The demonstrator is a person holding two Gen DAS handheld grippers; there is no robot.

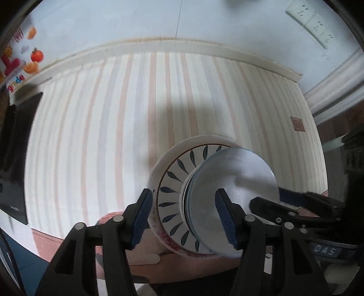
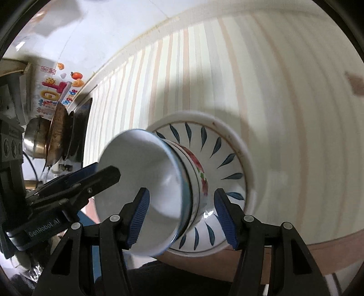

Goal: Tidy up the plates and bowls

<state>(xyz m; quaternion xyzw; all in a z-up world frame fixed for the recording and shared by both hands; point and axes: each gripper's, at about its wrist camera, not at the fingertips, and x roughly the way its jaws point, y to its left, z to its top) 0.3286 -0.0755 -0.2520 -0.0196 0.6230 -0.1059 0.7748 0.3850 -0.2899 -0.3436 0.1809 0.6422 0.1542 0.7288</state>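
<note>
A stack of dishes stands on the striped tablecloth (image 1: 102, 136). A white plate (image 1: 163, 154) (image 2: 227, 127) is at the bottom, and on it lies a plate with blue leaf marks (image 1: 173, 168) (image 2: 225, 159). A flowered bowl (image 2: 200, 173) sits on that, with a plain white bowl (image 1: 234, 177) (image 2: 145, 173) on top. My left gripper (image 1: 183, 191) (image 2: 107, 169) hangs over the white bowl's left rim. My right gripper (image 2: 181, 191) (image 1: 267, 195) hangs over its right rim. Each is open, the rim between its fingers with gaps on both sides.
Metal pots (image 2: 36, 139) and a brown pan (image 2: 59, 134) stand at the table's left end, by a printed carton (image 2: 52, 91) (image 1: 20, 61). A dark flat device (image 1: 13, 159) lies at the left edge. The wall with a socket strip (image 1: 311, 20) runs behind the table.
</note>
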